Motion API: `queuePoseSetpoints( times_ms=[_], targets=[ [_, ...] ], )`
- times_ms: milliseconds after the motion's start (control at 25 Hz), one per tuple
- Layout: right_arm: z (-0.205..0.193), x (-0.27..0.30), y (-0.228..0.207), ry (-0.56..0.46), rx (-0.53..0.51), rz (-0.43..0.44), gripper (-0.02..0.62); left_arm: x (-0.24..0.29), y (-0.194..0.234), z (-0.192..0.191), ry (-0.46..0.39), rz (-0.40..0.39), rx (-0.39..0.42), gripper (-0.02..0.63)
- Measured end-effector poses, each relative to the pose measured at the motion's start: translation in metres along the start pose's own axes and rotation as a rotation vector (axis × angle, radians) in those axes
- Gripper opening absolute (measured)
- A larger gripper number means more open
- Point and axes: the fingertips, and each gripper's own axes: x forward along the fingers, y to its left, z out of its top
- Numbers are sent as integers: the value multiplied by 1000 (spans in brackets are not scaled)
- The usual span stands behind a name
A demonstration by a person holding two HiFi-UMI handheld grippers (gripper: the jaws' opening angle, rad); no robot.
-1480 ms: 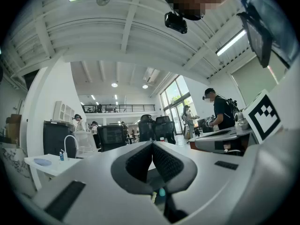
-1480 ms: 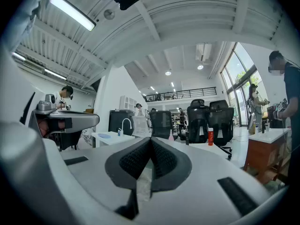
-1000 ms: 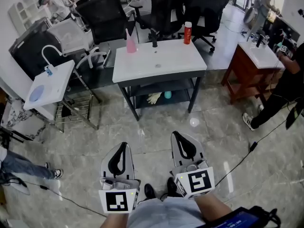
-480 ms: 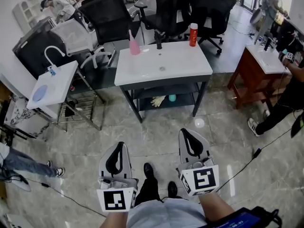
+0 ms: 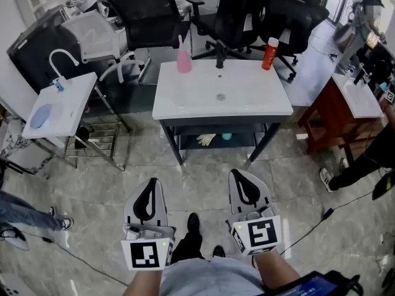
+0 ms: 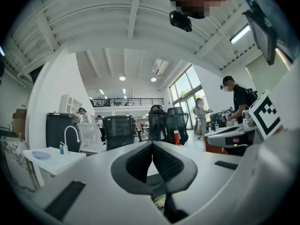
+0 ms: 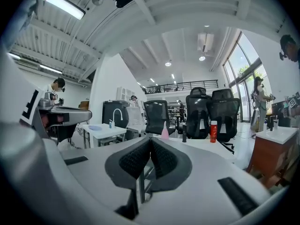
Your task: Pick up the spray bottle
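Observation:
A white sink-top table (image 5: pixel 259 100) stands ahead on the marble floor. On its far edge are a pink bottle (image 5: pixel 184 59) with a narrow pointed top, a black tap (image 5: pixel 220 53) and a red bottle (image 5: pixel 269 53) with a white cap. Both grippers are held low in front of me, well short of the table. My left gripper (image 5: pixel 150 185) has its pads together and holds nothing; so does my right gripper (image 5: pixel 235 176). The right gripper view has the pink bottle (image 7: pixel 165 131) and red bottle (image 7: pixel 213 131) beyond the shut right gripper (image 7: pixel 151 142). The left gripper (image 6: pixel 152 146) points at the table too, with the red bottle (image 6: pixel 176 137) behind it.
A small white basin stand (image 5: pixel 68 113) with a curved tap is at left. Black office chairs (image 5: pixel 148 17) crowd behind the table. A brown wooden cabinet (image 5: pixel 321 119) and a standing person (image 5: pixel 370 156) are at right. A cable (image 5: pixel 321 217) crosses the floor. Gloves (image 5: pixel 207 139) lie on the lower shelf.
I have walked forward: the table and bottles are nearer and lower in the head view. Both grippers travelled with me and stayed shut.

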Motion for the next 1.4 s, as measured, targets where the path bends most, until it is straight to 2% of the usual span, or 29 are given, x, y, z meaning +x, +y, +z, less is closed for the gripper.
queuePoseSetpoints(
  times_ms=[320,560,760,1040,1400],
  targets=[
    [30,114,1,-14,-19,-10,15,89,77,-1,-24,0,-12,17],
    [53,170,-1,-50,-40,-36,15,140,113,4,-71,-24,-16,15],
    [57,195,-12,-49,-48,-62,15,172,122,-4,-71,-51,-30,15],
    [46,221,-41,-23,-29,-102,15,213,114,-23,-30,-97,-36,15],
    [48,293,-105,-38,-15,-101,15,297,110,-35,15,-94,-12,15]
  ],
)
